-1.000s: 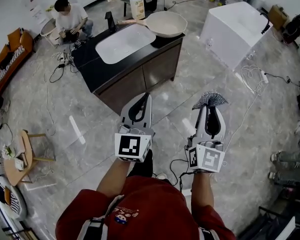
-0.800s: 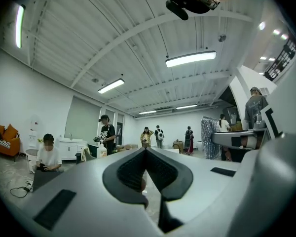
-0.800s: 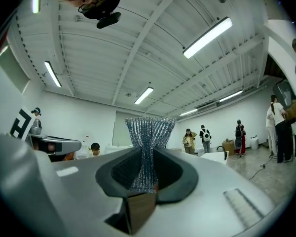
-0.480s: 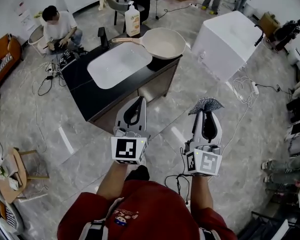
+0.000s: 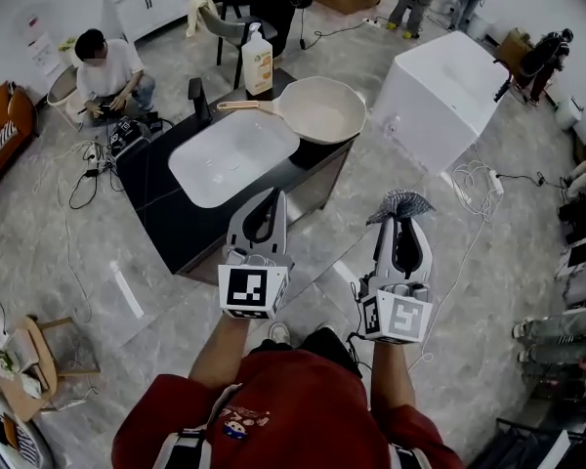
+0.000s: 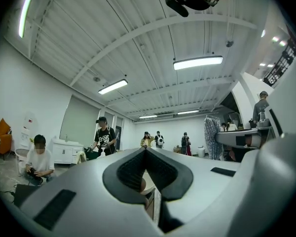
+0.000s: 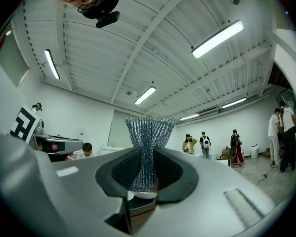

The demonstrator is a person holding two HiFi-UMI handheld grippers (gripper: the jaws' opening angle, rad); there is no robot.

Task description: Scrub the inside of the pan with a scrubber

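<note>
A cream pan (image 5: 317, 108) with a wooden handle sits on the far right corner of the dark counter (image 5: 176, 174), next to a white oval sink (image 5: 232, 156). My right gripper (image 5: 403, 213) is shut on a silvery mesh scrubber (image 5: 402, 203), which fans out above the jaws (image 7: 148, 137). My left gripper (image 5: 271, 195) is shut with nothing in it; its tips meet (image 6: 144, 149). Both grippers are held upright over the floor, well short of the counter and pan.
A soap bottle (image 5: 258, 61) and a black tap (image 5: 195, 96) stand at the counter's back. A white box-shaped unit (image 5: 447, 88) stands to the right, cables (image 5: 474, 179) on the floor beside it. A seated person (image 5: 103, 71) is at far left; others stand at the back.
The counter and pan have come nearer in the head view as I walked toward them. Both grippers keep the same pose, the scrubber still pinched.
</note>
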